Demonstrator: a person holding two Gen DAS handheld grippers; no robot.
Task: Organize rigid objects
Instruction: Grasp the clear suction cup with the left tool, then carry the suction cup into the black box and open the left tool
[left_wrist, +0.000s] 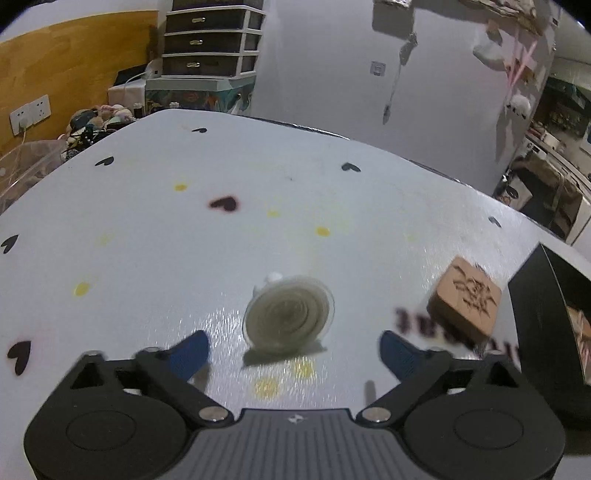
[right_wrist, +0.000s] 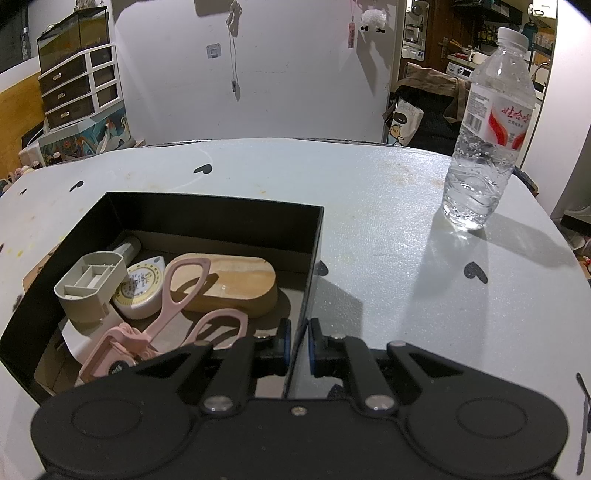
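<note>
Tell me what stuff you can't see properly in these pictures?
- Round disc, left wrist view: motion blur, so I cannot tell what it is.
- Dark lettering beside the wooden block, left wrist view: blurred and partly covered by the block.
- Black box, right wrist view: the right gripper, shut on its wall, hides the near corner.

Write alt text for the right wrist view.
The right gripper is clamped on the near right wall of a black box holding pink scissors, a wooden block and a tape measure. A water bottle stands upright on the table beyond.
</note>
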